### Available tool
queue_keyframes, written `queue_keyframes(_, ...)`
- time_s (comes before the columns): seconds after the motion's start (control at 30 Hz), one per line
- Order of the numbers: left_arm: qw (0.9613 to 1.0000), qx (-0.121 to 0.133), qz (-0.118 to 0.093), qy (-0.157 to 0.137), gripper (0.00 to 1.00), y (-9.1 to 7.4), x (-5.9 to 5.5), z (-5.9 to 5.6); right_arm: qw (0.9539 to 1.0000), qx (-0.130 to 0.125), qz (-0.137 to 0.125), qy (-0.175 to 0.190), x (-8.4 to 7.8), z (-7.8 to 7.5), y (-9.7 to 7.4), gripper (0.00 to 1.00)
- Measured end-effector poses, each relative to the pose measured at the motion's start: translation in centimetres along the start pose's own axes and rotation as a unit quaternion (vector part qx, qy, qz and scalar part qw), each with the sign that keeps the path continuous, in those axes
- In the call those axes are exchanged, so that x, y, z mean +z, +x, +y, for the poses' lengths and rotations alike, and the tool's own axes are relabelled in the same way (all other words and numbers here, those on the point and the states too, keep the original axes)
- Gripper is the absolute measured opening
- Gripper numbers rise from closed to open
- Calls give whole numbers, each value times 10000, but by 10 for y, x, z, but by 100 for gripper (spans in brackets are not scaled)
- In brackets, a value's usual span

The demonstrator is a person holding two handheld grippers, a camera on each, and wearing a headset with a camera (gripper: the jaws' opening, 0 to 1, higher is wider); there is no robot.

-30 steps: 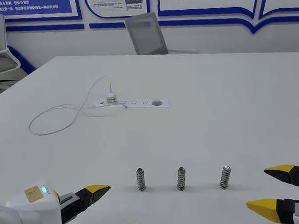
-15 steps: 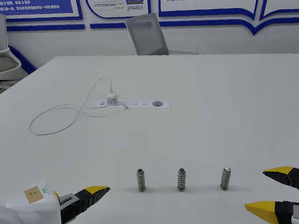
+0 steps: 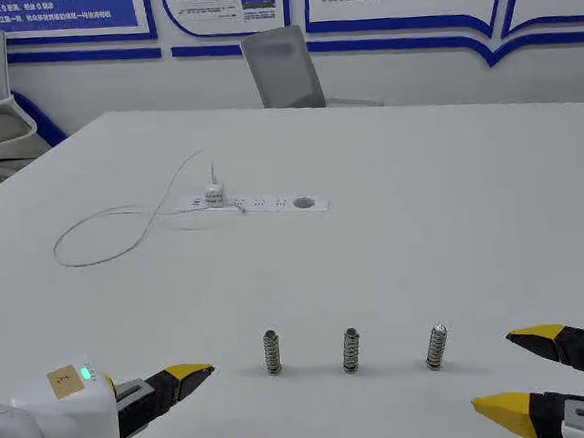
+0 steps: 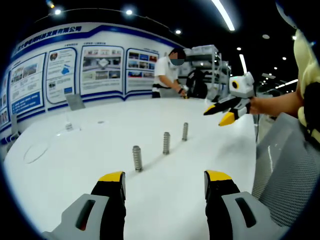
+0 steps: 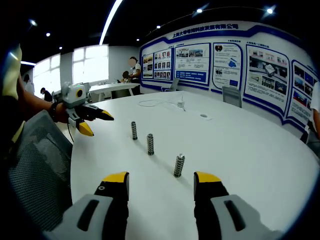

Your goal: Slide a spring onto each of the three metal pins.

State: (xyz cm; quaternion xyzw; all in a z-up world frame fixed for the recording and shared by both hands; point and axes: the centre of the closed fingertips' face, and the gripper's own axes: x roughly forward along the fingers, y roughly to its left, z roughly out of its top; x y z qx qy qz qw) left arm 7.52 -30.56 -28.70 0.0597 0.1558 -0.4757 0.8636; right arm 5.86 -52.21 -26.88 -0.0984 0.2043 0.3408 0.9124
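**Q:** Where are the pins, and what is their condition?

**A:** Three metal pins stand upright in a row on the white table (image 3: pixel 421 200), at 6 o'clock in the head view. They are the left pin (image 3: pixel 272 352), the centre pin (image 3: pixel 351 350) and the right pin (image 3: pixel 436 347). Each has a spring coiled round its shaft, with a rounded head showing above the coil. The pins are evenly spaced and do not touch one another.

**Q:** What is the state of the left gripper?

**A:** The left gripper (image 3: pixel 220 409) is at 7 o'clock in the head view, near the left pin but not touching it. Its yellow-tipped jaws are spread apart with nothing between them. In the left gripper view the row of pins runs away toward 1 o'clock beyond the jaw tips.

**Q:** What is the state of the right gripper?

**A:** The right gripper (image 3: pixel 508 369) is at 4 o'clock in the head view, near the right pin and clear of it. Its jaws are also spread apart and hold nothing. In the right gripper view the nearest pin stands just past the gap between the jaws, and the others recede toward 11 o'clock.

**Q:** What else is on the table?

**A:** A white power strip (image 3: pixel 256 202) lies at 11 o'clock from the pins, well away from them. Its thin cable (image 3: pixel 112 232) loops off toward 9 o'clock. A grey chair (image 3: pixel 283 67) stands at the far edge of the table.
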Motion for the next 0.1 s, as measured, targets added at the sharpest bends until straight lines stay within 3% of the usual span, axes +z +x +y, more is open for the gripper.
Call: queue_keyframes(0.1,10000,-1,3,-9,65,1,0,0,10000,9,4,-5,0,0,1,53)
